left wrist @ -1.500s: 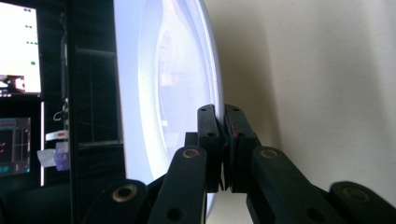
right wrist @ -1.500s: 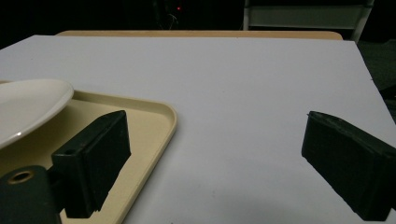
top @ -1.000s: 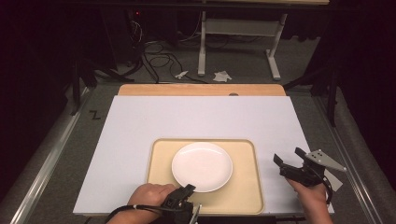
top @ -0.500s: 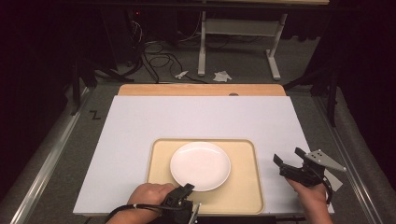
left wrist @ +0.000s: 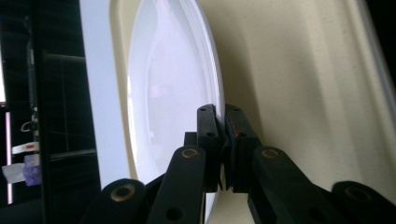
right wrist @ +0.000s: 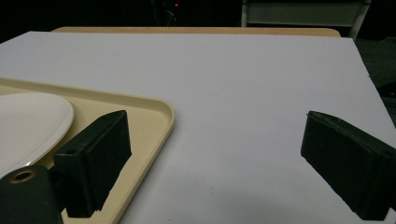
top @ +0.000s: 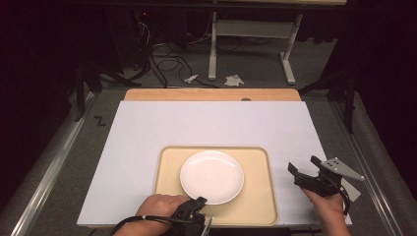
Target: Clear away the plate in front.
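Observation:
A white round plate [top: 211, 174] lies on a beige tray [top: 258, 196] near the front edge of the white board. In the high view my left gripper [top: 199, 202] reaches the plate's near rim from the bottom of the picture. In the left gripper view the gripper [left wrist: 220, 112] has its black jaws shut on the rim of the plate [left wrist: 168, 93], with the tray [left wrist: 303, 93] behind. My right gripper [top: 302, 163] hovers to the right of the tray, open with nothing between its jaws. In the right gripper view the gripper [right wrist: 215, 126] has the plate [right wrist: 28, 121] and the tray's corner [right wrist: 149, 116] at its left.
The white board [top: 211, 123] covers most of the table, with a wooden strip [top: 211, 94] along its far edge. Beyond the table are a dark floor, cables and a white frame's legs [top: 246, 49]. Metal rails run along both sides.

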A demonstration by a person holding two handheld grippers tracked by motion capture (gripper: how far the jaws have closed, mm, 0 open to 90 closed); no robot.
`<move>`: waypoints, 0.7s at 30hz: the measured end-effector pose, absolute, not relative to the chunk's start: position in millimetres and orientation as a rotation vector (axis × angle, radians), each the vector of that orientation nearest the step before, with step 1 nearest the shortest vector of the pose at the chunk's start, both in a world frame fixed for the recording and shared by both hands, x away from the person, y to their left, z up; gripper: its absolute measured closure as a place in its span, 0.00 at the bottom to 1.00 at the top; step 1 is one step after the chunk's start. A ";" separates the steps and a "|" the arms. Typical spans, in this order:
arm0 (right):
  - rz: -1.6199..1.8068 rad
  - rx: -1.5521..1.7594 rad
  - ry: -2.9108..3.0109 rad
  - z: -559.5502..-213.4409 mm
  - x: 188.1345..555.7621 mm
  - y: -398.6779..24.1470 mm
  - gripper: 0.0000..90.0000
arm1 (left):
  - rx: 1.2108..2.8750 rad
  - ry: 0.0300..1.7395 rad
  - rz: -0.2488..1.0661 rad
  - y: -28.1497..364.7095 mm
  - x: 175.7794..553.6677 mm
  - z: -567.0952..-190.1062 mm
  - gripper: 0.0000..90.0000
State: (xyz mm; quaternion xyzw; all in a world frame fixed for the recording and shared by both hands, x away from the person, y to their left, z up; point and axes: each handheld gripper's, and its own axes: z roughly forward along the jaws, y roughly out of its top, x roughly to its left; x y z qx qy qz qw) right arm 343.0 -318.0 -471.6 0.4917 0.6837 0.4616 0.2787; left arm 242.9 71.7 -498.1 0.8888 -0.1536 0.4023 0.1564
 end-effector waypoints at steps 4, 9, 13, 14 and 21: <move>1.237 1.323 1.834 -471.8 343.0 -318.0 0.10 | 2.561 -0.454 1.128 70.0 242.6 -501.3 0.94; 1.233 1.323 1.834 -471.8 343.0 -318.1 0.10 | 2.567 -0.466 1.097 69.6 242.7 -503.4 0.93; 1.223 1.333 1.837 -472.5 343.3 -318.5 0.11 | 2.584 -0.454 1.051 70.1 244.3 -504.0 0.90; 1.224 1.334 1.836 -472.5 343.3 -318.6 0.11 | 2.593 -0.461 1.038 70.4 245.1 -505.5 0.89; 1.218 1.334 1.833 -472.5 343.2 -318.3 0.11 | 2.607 -0.470 0.991 69.8 245.0 -507.7 0.86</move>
